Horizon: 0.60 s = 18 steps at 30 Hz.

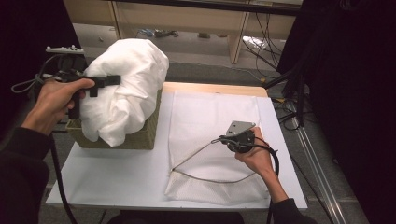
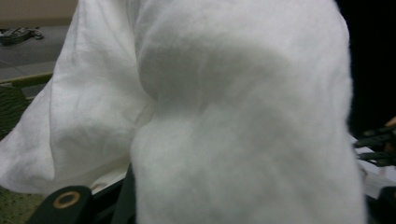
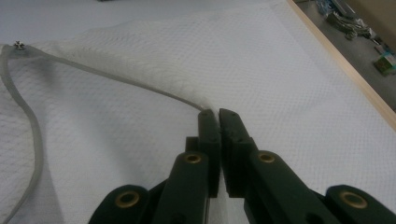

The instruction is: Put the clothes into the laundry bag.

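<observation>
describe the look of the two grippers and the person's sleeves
Both grippers, left gripper and right gripper, are black with flat jaws and brass-ringed pivots. The right carries a grey three-cornered plate. A black cable trails from it. The sleeves are dark.

Woven basket on white table

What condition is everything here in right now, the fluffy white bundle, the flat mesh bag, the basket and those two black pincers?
White cloth bundle: lifted, bunched, draping over the basket.
Woven basket: upright on the table.
Mesh bag: flat, its zipper mouth pulled open.
Left gripper: clamped on the bundle.
Right gripper: shut on the bag's zipper edge.
</observation>
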{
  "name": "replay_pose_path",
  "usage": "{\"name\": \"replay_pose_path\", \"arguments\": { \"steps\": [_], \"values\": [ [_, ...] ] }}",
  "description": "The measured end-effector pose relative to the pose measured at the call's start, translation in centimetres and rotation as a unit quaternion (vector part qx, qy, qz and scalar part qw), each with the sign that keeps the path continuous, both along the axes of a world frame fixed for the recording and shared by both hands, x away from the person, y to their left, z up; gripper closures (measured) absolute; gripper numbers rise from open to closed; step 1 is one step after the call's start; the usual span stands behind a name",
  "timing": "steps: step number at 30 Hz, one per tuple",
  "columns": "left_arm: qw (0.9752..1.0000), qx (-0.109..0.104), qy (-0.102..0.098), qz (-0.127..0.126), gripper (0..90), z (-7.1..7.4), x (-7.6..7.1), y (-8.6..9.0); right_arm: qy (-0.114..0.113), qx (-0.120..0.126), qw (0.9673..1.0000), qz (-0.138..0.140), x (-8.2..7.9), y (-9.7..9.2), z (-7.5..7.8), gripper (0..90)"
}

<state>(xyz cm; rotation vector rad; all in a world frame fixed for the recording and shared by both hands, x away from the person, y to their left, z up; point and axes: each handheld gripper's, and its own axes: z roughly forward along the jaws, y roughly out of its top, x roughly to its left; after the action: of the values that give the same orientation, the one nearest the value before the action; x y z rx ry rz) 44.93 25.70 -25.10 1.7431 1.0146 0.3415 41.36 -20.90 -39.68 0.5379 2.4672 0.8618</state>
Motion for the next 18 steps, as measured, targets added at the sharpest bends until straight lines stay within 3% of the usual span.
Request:
{"name": "replay_pose_path", "arguments": {
  "steps": [3,4,6,7,8,9,10,12,13,16,18],
  "values": [
    [0.9993,-0.002,-0.004,-0.038,61.9,0.5,-2.4,-1.1,0.008,0.011,0.9998,-0.012,0.1,-0.2,0.1,88.8],
    [0.9986,-0.003,-0.001,-0.054,61.8,0.6,-3.1,-1.4,0.002,0.007,1.0000,-0.003,0.4,-0.4,0.2,88.8],
    [0.9966,-0.009,0.002,-0.082,61.8,0.5,-4.6,-2.2,0.004,0.014,0.9998,-0.017,0.4,-0.6,0.2,88.8],
    [0.9966,-0.009,0.002,-0.082,61.7,0.5,-4.6,-2.2,-0.003,0.011,0.9999,-0.012,0.5,-0.7,0.2,88.8],
    [0.9952,-0.015,0.004,-0.096,61.7,0.2,-5.9,-2.9,-0.005,0.013,0.9999,-0.006,0.7,-0.8,0.2,88.8],
    [0.9952,-0.015,0.004,-0.096,61.7,0.2,-5.9,-2.9,-0.005,0.013,0.9999,-0.006,0.7,-0.8,0.2,88.8],
    [0.9938,-0.015,0.000,-0.110,61.7,-0.3,-7.2,-3.7,0.004,0.018,0.9996,-0.021,0.7,-0.9,0.3,88.9],
    [0.9939,0.009,-0.018,-0.108,61.8,-1.0,-8.8,-4.7,0.000,0.016,0.9998,-0.014,0.9,-1.0,0.4,89.1],
    [0.9937,0.010,-0.016,-0.110,61.8,-1.3,-9.4,-5.0,0.008,0.021,0.9994,-0.026,0.8,-1.0,0.4,89.1],
    [0.9921,0.015,-0.022,-0.123,61.8,-2.1,-10.6,-5.5,0.003,0.021,0.9996,-0.018,1.1,-1.1,0.4,89.1],
    [0.9903,0.000,-0.014,-0.138,61.7,-3.0,-11.6,-5.9,0.009,0.023,0.9994,-0.024,1.4,-1.1,0.3,89.1]
  ]
}}
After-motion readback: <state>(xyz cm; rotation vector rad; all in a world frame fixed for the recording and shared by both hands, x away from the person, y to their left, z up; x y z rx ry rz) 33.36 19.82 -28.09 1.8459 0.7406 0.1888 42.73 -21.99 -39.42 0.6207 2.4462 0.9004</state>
